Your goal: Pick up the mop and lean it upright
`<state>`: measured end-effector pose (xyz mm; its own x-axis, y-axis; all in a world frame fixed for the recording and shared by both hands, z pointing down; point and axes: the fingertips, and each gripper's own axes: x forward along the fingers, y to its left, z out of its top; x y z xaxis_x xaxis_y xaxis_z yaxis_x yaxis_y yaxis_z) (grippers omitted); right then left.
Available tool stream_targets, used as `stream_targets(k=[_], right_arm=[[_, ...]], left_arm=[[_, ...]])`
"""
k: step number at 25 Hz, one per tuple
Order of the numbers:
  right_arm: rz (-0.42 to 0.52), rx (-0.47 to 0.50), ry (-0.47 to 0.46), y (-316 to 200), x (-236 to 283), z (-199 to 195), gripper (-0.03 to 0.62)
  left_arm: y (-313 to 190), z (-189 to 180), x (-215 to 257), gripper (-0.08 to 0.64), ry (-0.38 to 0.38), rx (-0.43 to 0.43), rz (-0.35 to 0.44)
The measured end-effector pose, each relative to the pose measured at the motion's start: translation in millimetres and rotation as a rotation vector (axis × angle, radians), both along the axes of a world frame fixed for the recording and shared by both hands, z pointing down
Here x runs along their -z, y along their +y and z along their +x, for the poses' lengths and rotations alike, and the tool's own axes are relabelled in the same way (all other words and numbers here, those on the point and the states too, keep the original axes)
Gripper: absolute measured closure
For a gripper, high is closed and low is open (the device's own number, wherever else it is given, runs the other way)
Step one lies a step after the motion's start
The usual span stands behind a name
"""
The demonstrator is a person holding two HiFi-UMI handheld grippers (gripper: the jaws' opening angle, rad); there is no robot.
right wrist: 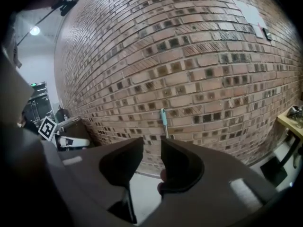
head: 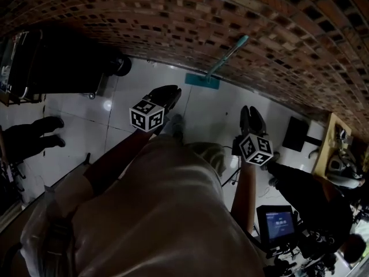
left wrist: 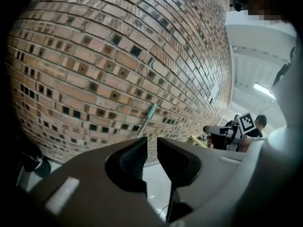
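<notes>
The mop stands leaned against the brick wall. Its teal head (head: 202,81) rests on the white floor and its teal-tipped handle (head: 230,51) slants up the bricks. The handle also shows ahead in the left gripper view (left wrist: 149,113) and in the right gripper view (right wrist: 164,121). My left gripper (head: 171,92) (left wrist: 152,144) is shut and holds nothing, a short way back from the mop head. My right gripper (head: 252,113) (right wrist: 152,144) is to the right of it, with its jaws a little apart and nothing between them. Neither gripper touches the mop.
A dark wheeled cart (head: 57,62) stands at the left by the wall. Another person's shoes (head: 36,133) are on the tiles at the left. A black flat object (head: 297,133), a wooden table (head: 333,146) and a lit screen (head: 277,224) are at the right.
</notes>
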<state>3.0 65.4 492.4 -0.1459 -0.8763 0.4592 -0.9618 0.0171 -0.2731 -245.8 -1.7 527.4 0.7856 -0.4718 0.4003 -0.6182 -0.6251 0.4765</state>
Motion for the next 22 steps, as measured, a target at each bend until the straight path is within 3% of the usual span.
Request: stream_targets(k=[11,22], right_arm=[[0.021,0.045,-0.020,-10.2,-4.1,-7.7,0.483],[0.065,0.141,-0.048,-40.4,5.1,30.5,0.483]], left_arm=[[-6.9,1.4,6.9,0.495,-0.015,0.020,0.045],[-4.8,35.9,17.1,0.486,-0.061,0.092,0.042]])
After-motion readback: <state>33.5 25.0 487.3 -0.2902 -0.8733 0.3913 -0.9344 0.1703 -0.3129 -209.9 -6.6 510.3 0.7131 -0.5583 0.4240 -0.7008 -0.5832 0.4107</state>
